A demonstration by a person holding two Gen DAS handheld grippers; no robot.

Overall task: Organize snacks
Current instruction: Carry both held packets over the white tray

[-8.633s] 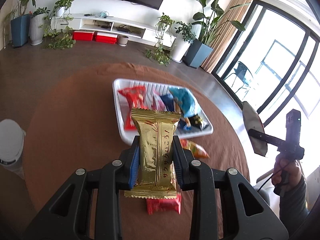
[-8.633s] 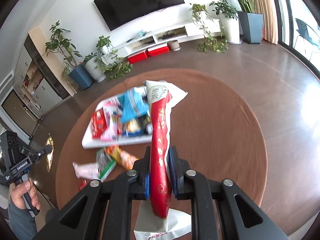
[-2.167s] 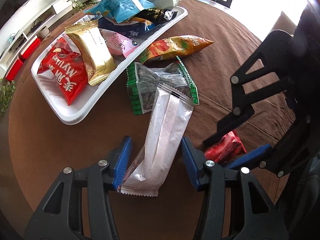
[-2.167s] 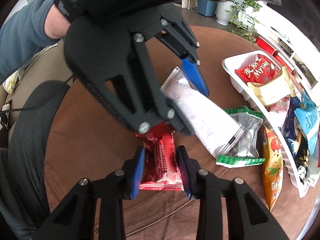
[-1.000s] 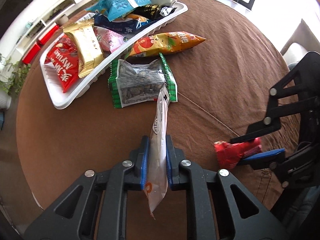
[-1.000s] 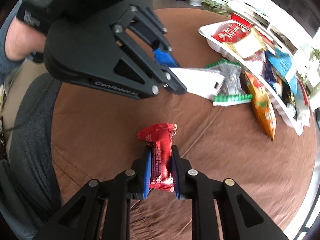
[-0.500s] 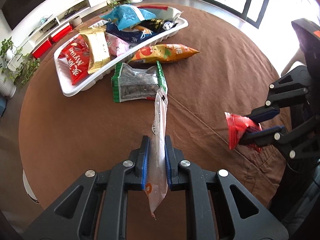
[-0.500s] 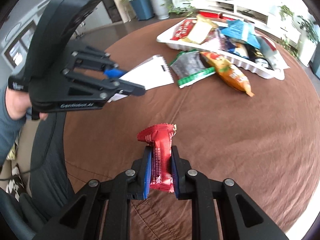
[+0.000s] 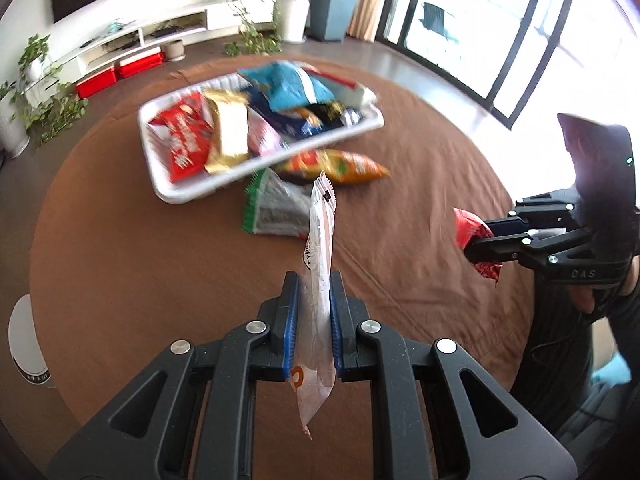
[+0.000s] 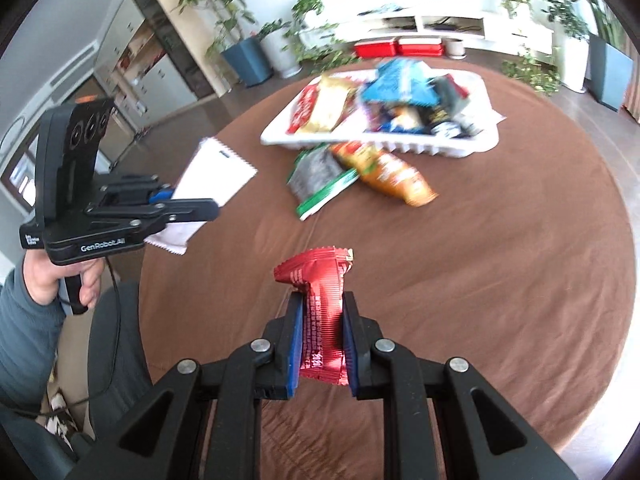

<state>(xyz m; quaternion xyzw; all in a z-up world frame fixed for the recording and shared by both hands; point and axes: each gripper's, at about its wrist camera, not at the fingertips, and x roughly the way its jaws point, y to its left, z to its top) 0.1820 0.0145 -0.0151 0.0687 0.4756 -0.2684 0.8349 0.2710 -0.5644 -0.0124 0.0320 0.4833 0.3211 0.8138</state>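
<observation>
The left gripper pinches a clear packet (edge-on); the right gripper clamps a red bar. Both are held above the brown table. Farther off, a green bag and orange bag lie beside the full white tray.

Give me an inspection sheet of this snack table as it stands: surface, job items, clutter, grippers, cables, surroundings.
Surface: round table under a brown cloth, creased.
Job items: white tray heaped with packets; green-edged seed packet and orange packet lie on the cloth beside it.
Clutter: nothing seen.
Grippers: left gripper shut on a clear white packet, held above the cloth; right gripper shut on a red packet, also off the cloth.
Cables: black cable hangs from the left gripper's handle.
Surroundings: potted plants, white low shelf with red boxes, glass doors.
</observation>
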